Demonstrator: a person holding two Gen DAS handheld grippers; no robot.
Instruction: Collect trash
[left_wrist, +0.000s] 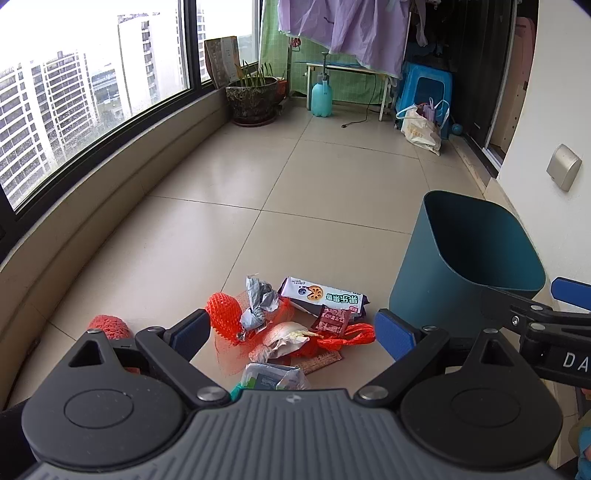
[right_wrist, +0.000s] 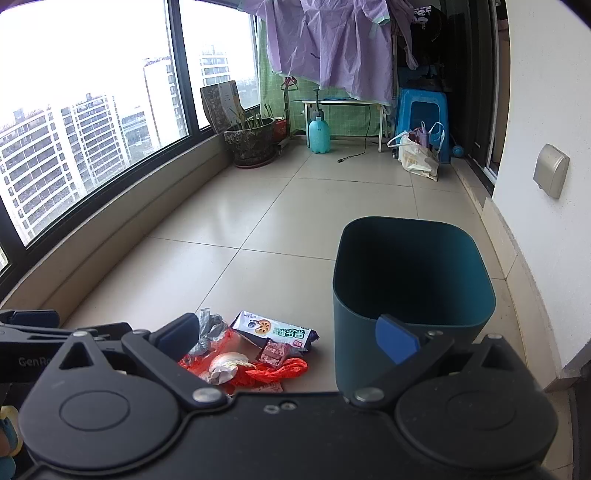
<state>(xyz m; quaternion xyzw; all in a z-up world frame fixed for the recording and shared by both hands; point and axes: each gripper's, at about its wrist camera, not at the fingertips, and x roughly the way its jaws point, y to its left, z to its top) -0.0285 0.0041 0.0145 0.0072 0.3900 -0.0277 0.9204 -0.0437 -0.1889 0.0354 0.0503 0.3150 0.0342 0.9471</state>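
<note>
A pile of trash lies on the tiled floor: orange foam fruit nets (left_wrist: 223, 314), crumpled grey foil (left_wrist: 258, 302), a white and purple snack wrapper (left_wrist: 321, 295) (right_wrist: 275, 328), a red plastic bag (left_wrist: 347, 338) (right_wrist: 277, 371), crumpled paper (left_wrist: 280, 341) (right_wrist: 225, 365) and a clear packet (left_wrist: 273, 376). A dark teal bin (left_wrist: 465, 266) (right_wrist: 410, 295) stands upright to the right of the pile. My left gripper (left_wrist: 291, 332) is open above the pile. My right gripper (right_wrist: 288, 336) is open between the pile and the bin; it also shows in the left wrist view (left_wrist: 546, 306).
A curved window ledge (left_wrist: 110, 206) runs along the left. A potted plant (left_wrist: 253, 98), a teal sprayer bottle (left_wrist: 321, 96), a blue stool (left_wrist: 424, 92) and a shopping bag (left_wrist: 421, 127) stand at the far end. A white wall (left_wrist: 554, 129) is on the right.
</note>
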